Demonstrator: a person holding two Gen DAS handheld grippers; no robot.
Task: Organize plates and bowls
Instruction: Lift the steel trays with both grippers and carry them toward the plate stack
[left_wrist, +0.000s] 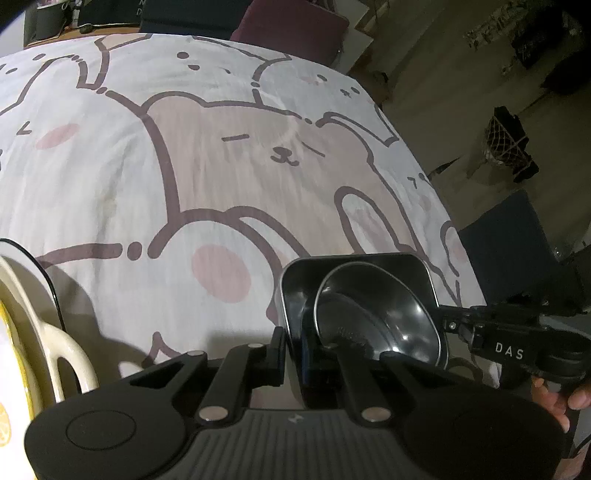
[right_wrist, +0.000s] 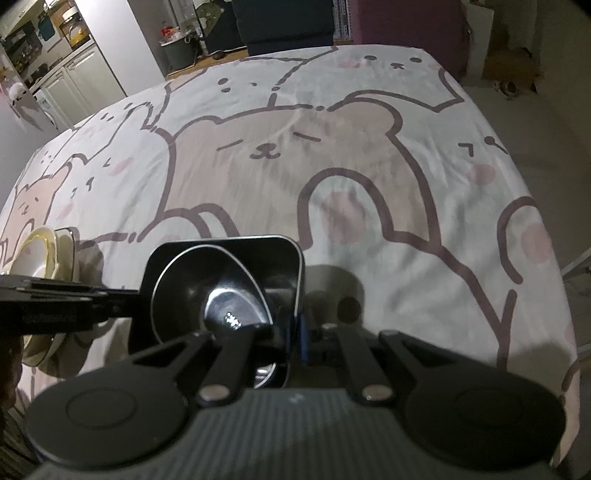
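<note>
Two grippers clamp one square steel tray (left_wrist: 406, 273): left gripper (left_wrist: 291, 354) on its left wall, right gripper (right_wrist: 295, 339) on its right wall; a round steel bowl (left_wrist: 380, 317) sits inside.

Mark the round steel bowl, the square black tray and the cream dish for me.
round steel bowl (right_wrist: 236, 306), right wrist view, shiny inner bottom.
square black tray (left_wrist: 388, 264), left wrist view, far inner wall.
cream dish (left_wrist: 68, 345), left wrist view, loop handle.

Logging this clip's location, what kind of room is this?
Probably a home dining or living area beside a kitchen: a table under a cartoon bear cloth, white kitchen cabinets behind, cream dishes, a metal bowl.
</note>
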